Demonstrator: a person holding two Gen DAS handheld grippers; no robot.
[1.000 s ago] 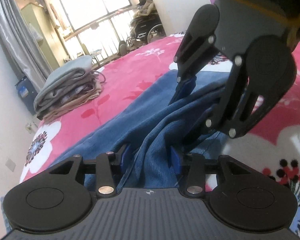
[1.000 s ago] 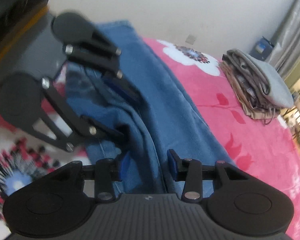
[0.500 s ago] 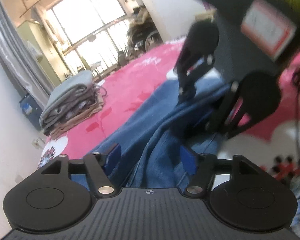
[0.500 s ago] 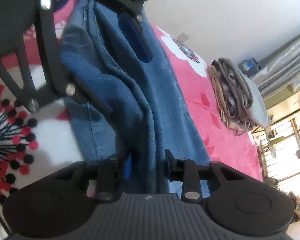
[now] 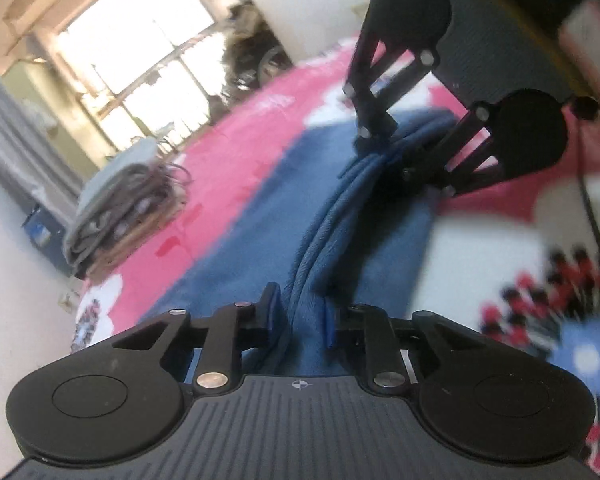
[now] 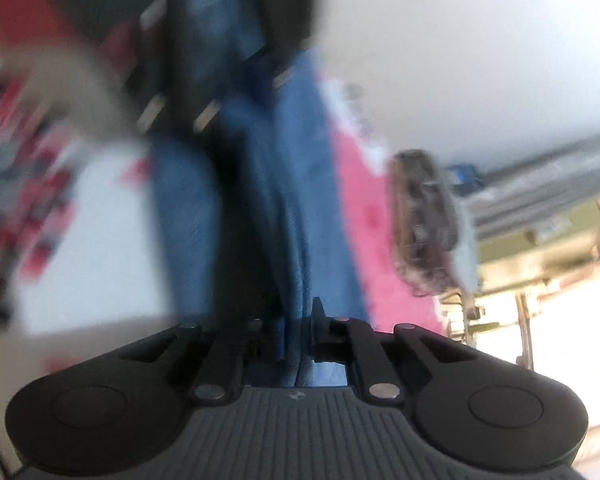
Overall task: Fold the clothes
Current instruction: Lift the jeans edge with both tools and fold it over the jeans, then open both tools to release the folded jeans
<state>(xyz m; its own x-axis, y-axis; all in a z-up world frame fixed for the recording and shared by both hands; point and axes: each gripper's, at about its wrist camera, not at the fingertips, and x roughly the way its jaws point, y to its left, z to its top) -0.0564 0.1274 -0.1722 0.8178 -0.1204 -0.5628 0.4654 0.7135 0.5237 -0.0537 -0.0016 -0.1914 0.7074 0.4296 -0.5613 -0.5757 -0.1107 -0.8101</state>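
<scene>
Two grippers, left gripper and right gripper, pinch the bunched jeans between their fingers; uneven pulling toward twelve o'clock could skew the fold.

two grippers: left gripper, right gripper, each with two fingers, both clamped on same denim. one blue denim garment, bunched in several folds. one pile of folded clothes, layer count unclear through blur. one pink floral bedcover. one window. one blue box by wall.
</scene>
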